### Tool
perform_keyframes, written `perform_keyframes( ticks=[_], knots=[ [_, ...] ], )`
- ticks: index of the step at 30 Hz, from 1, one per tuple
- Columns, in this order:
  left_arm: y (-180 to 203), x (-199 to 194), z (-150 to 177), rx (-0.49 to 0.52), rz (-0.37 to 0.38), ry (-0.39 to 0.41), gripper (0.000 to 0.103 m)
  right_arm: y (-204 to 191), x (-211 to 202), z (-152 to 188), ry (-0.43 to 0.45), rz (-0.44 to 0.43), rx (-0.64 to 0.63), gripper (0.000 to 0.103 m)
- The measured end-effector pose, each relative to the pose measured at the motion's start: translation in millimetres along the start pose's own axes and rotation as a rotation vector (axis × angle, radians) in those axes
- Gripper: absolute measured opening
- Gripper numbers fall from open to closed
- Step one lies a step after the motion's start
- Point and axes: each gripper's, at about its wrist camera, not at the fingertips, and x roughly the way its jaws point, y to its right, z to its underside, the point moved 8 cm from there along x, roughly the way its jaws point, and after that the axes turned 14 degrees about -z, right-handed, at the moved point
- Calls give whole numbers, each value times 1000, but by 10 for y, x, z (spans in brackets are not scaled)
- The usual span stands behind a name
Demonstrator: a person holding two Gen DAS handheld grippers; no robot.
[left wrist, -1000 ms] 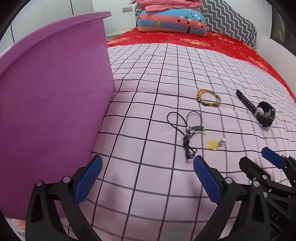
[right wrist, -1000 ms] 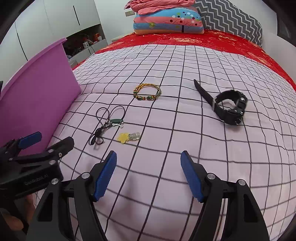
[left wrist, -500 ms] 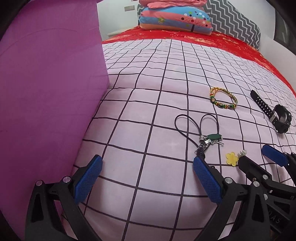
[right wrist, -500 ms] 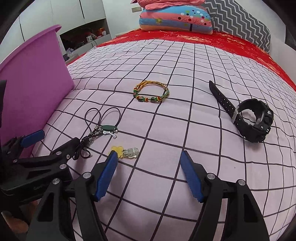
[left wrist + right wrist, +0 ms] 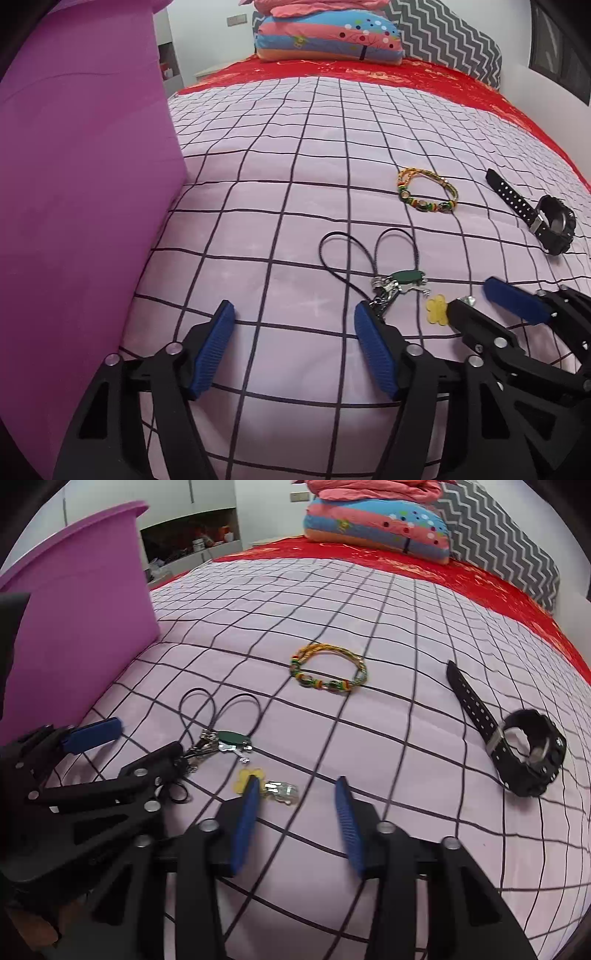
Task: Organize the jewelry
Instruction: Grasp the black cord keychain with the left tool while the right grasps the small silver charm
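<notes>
On the pink checked bedspread lie a black cord charm with a green pendant (image 5: 404, 277) (image 5: 231, 738), a yellow flower clip (image 5: 436, 309) (image 5: 273, 787), a beaded bracelet (image 5: 428, 190) (image 5: 328, 668) and a black watch (image 5: 546, 218) (image 5: 524, 747). My left gripper (image 5: 293, 345) (image 5: 122, 746) is open, low over the bedspread, its right finger at the cord charm. My right gripper (image 5: 295, 823) (image 5: 491, 306) is open, its left finger touching the flower clip.
A tall purple bin (image 5: 74, 184) (image 5: 74, 627) stands on the left, close to the left gripper. Pillows (image 5: 328, 35) and a red cover (image 5: 424, 81) lie at the far end of the bed. White shelves (image 5: 188, 542) stand beyond the bed.
Both grippers have moved forward and lower toward the cord charm and flower clip. They stay open and hold nothing.
</notes>
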Motion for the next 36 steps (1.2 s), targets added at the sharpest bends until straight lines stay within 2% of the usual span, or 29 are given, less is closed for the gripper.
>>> perform_keyframes(
  ticks=[1,4,5,6,8,13,23,36],
  knots=[
    [35,-12,-9,4,24,-2,57,-38,12,-6,-4,-7,-16,17],
    [126,-44,-38,14,76,-5,31,-87,24,-27,-3,3,-39,16],
    [144,-52,-42,11,96,-13,13,-74,12,-33,3,-11,-22,16],
    [157,-51,-43,6,114,-22,4,-62,2,-31,8,-22,-9,16],
    [158,-69,-48,-16,151,-39,2,-28,-46,-21,21,-36,22,16],
    [141,-170,-51,-43,188,-36,1,29,-197,-2,53,-61,77,16],
    [111,-390,-3,-37,191,-16,1,57,-493,39,94,-48,106,16],
    [81,-513,23,-34,194,-11,1,71,-645,81,106,-33,120,16]
  ],
)
